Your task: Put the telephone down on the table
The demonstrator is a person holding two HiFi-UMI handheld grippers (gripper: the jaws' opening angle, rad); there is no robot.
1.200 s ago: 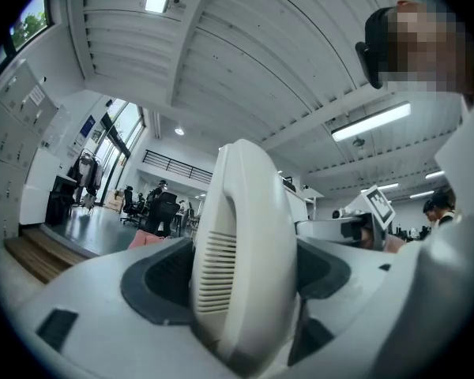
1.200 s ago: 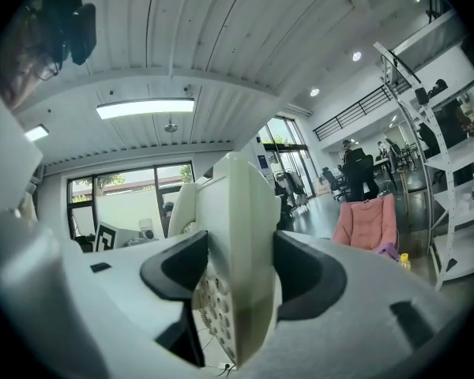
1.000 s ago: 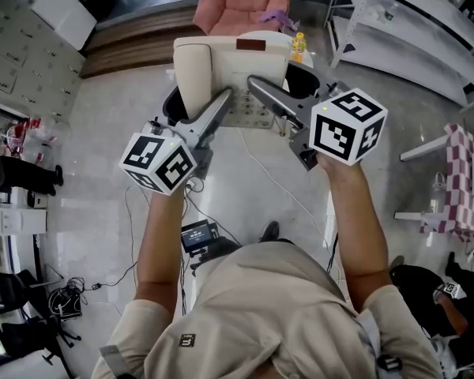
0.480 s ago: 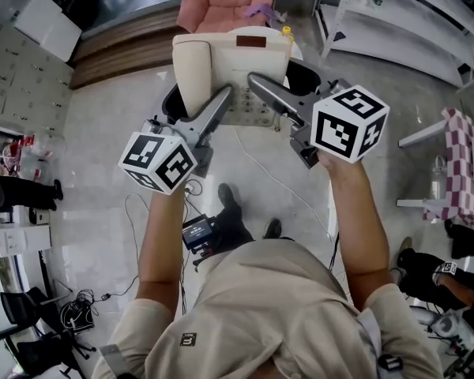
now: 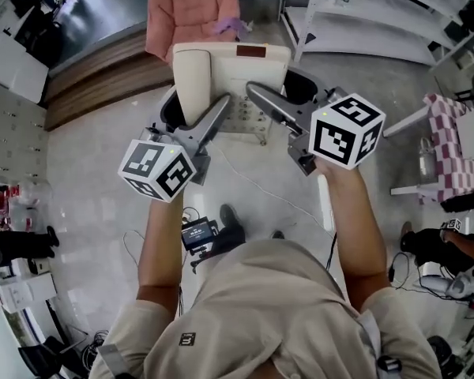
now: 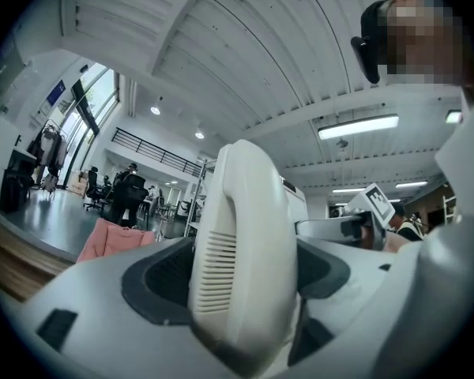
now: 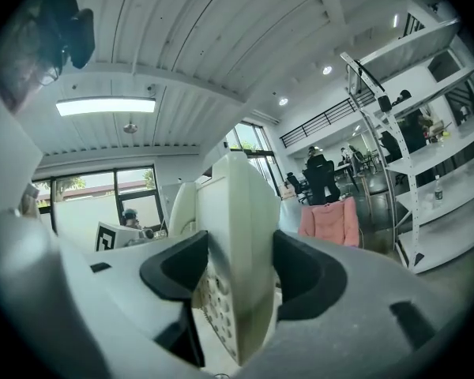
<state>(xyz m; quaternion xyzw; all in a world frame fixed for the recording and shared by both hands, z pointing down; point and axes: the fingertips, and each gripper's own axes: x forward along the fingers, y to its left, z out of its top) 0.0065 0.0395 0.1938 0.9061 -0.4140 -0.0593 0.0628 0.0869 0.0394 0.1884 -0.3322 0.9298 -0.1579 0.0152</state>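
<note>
Head view: since the earlier frame the floor below has slid past. The pink coat [image 5: 191, 10] now sits further left and the shelving [image 5: 355, 14] has come closer. The telephone [image 5: 231, 69] stays aloft over the floor between both grippers, resting on no table. The left gripper [image 5: 221, 106] takes its left side and the right gripper [image 5: 257, 95] its right.

Left gripper view: the jaws are clamped on the cream handset [image 6: 245, 243].

Right gripper view: the jaws pinch the telephone's body at its keypad edge.

head view looks steeply down from overhead. each gripper view sits very close, tilted upward, facing in from opposite sides; all three share the cream telephone [image 5: 231, 77].
</note>
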